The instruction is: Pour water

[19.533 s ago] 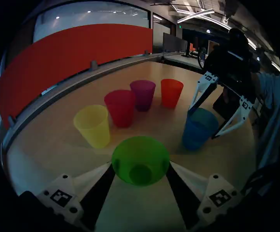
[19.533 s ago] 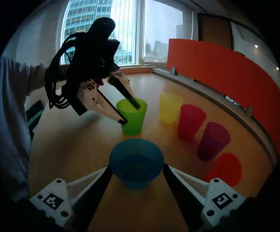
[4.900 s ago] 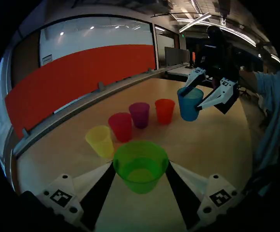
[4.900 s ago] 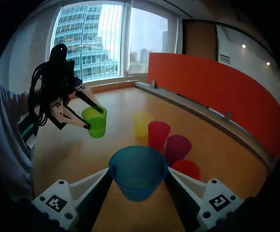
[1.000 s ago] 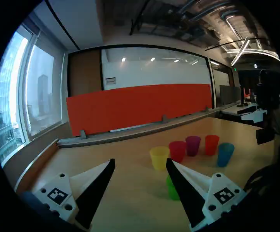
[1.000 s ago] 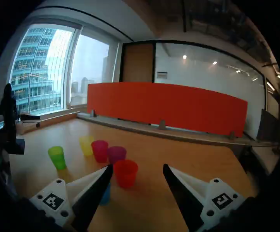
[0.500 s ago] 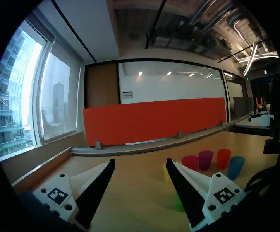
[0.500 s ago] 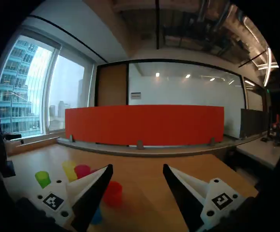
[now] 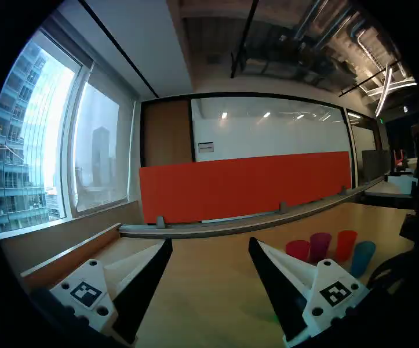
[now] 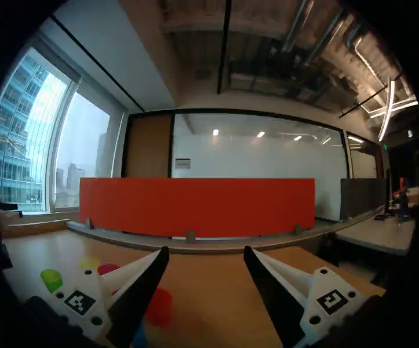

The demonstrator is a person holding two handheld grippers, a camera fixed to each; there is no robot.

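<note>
Two grippers are held up off the pale wooden table (image 9: 209, 301), each with its jaws spread wide and nothing between them. The left hand-held gripper (image 9: 209, 240) and the right hand-held gripper (image 10: 205, 249) both aim level across the room at the long orange-red partition panel (image 9: 244, 185), not down at the work. Every cup stands upright on the table, below that line of aim. From the left gripper view, the translucent blue plastic cup (image 9: 363, 257) sits low and to the right, beside the orange plastic cup (image 9: 346, 245), the purple plastic cup (image 9: 320, 246) and the crimson plastic cup (image 9: 297, 249). From the right gripper view, the bright green plastic cup (image 10: 51, 279) sits low and to the left, near the yellow plastic cup (image 10: 89, 262). I cannot tell whether any cup holds water. To reach a cup again, I'd say each gripper must tip downward and swing inward.
</note>
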